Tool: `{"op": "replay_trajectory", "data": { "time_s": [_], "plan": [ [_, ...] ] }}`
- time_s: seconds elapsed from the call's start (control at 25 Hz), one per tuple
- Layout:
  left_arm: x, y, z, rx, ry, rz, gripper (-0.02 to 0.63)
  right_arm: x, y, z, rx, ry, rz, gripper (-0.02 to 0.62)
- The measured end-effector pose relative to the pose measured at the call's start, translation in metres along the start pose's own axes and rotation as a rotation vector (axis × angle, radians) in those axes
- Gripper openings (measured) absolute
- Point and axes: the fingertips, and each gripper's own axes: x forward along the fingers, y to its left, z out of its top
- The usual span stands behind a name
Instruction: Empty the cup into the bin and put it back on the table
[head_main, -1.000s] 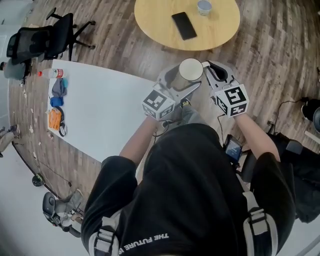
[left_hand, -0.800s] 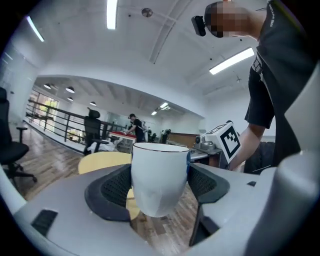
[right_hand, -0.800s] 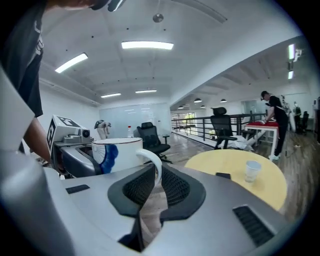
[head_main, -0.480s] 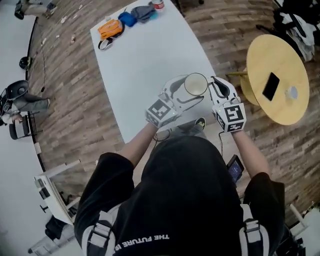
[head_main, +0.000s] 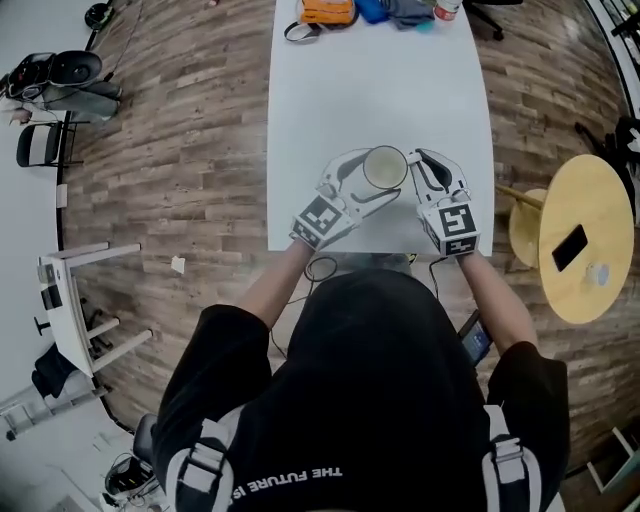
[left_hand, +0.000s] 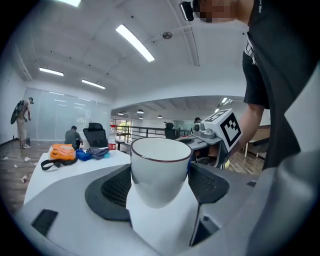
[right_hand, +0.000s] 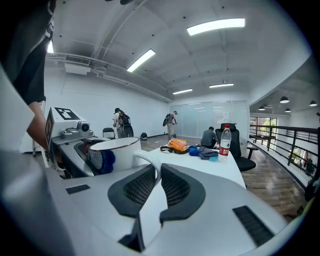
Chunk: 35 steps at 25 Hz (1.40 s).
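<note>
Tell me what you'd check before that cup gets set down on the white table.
1. Left gripper clamped on the body of the cup: ok.
2. Right gripper pinching the handle: ok.
3. Cup upright: ok.
4. Cup emptied: cannot tell, its inside is unclear.
5. Bare table under and ahead of the cup: ok.
6. Orange bag and bottle far from the cup, at the table's other end: ok.
</note>
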Motion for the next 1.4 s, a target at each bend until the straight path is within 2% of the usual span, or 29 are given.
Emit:
{"op": "replay_trajectory", "data": {
  "time_s": [0.4,0.52,0.68,1.0,1.32,1.4],
  "plan": [
    [0.04,0.033,-0.093,-0.009,0.166,-0.055,0.356,0.052,-0.016,-0.094,0.045,0.166,0.024,0.048],
    [0.047,0.036,-0.11,0.0,0.184,-0.072,0.356,0.059,-0.018,-0.115,0.072,0.19,0.028,0.049],
    [0.05,0.038,-0.111,0.001,0.17,-0.077,0.356,0.062,-0.02,-0.12,0.115,0.192,0.023,0.049],
    [0.046,0.037,-0.11,0.002,0.142,-0.082,0.356,0.061,-0.017,-0.12,0.107,0.198,0.038,0.049],
    [0.045,0.037,-0.11,-0.032,0.167,-0.099,0.357,0.058,-0.018,-0.127,0.117,0.255,0.1,0.051],
    [0.042,0.038,-0.11,-0.034,0.179,-0.089,0.357,0.053,-0.02,-0.129,0.128,0.275,0.11,0.071]
  ]
}}
